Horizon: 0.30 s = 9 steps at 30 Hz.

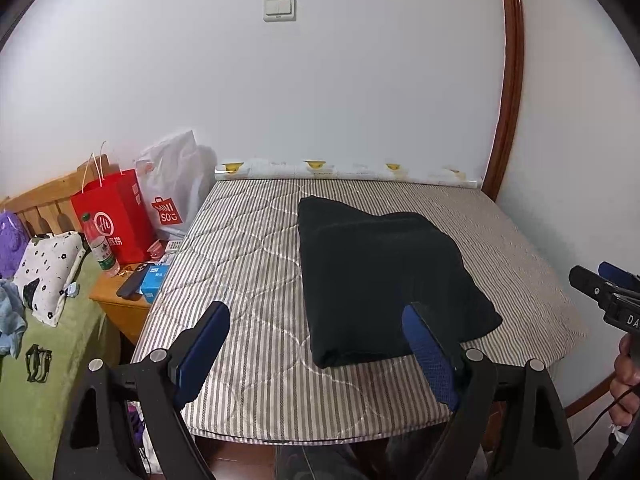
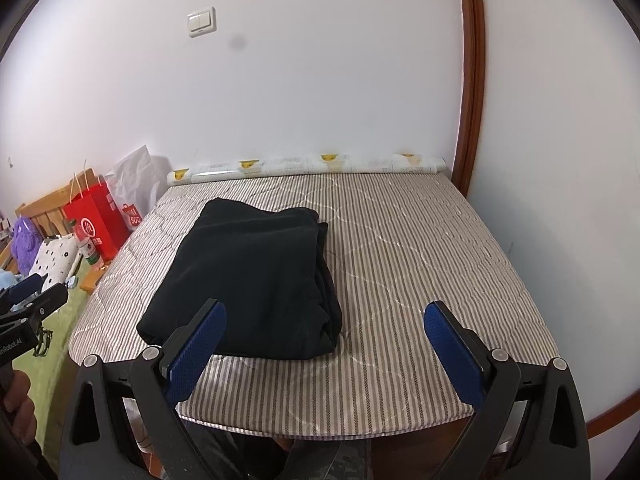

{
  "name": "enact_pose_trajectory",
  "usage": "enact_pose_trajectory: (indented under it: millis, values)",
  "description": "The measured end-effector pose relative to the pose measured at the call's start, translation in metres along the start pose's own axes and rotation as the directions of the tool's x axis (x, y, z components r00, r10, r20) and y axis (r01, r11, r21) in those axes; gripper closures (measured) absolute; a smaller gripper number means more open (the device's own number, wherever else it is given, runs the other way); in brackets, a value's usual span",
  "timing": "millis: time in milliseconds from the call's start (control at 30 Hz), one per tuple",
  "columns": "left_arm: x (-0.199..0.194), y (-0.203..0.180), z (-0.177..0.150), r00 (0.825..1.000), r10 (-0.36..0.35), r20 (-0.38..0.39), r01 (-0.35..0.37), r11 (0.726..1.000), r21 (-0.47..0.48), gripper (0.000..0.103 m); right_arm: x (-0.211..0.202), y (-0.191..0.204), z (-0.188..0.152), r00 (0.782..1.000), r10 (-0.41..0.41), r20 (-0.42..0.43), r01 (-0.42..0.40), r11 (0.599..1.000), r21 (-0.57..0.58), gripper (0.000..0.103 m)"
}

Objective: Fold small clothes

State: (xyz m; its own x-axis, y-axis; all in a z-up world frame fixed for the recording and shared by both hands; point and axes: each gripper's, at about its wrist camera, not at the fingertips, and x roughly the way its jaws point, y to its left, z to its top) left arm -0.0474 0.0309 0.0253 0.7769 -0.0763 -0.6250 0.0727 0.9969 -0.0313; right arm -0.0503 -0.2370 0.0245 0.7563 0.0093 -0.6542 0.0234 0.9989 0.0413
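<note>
A black garment [image 1: 384, 276] [image 2: 256, 280] lies folded into a thick rectangle on the striped pad [image 1: 248, 264] [image 2: 420, 264] that covers the table. My left gripper [image 1: 316, 316] hovers open above the pad's near edge, with nothing between its blue pads; its right finger [image 1: 428, 344] overlaps the garment's near corner in the picture. My right gripper [image 2: 324, 316] is open too, held over the near edge just right of the garment, empty. Each gripper shows at the rim of the other's view, held by a hand.
A rolled mat [image 1: 344, 170] lies along the white wall at the pad's far edge. To the left stand a red paper bag [image 1: 116, 216], a white bag [image 1: 176, 184], a bottle [image 1: 100, 248], and a wooden nightstand [image 1: 120, 304] with a phone. A green bed [image 1: 36, 360] lies farther left.
</note>
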Motion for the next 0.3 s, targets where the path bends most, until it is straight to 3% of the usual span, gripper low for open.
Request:
enact_pose_trajectory:
  millis: [300]
  values:
    - [0.0003, 0.0002, -0.0054, 1.000, 0.000, -0.017, 0.000, 1.000, -0.008, 0.016, 0.0003, -0.0021, -0.0109, 1.000, 0.004, -0.016, -0.004, 1.000, -0.009, 0.005]
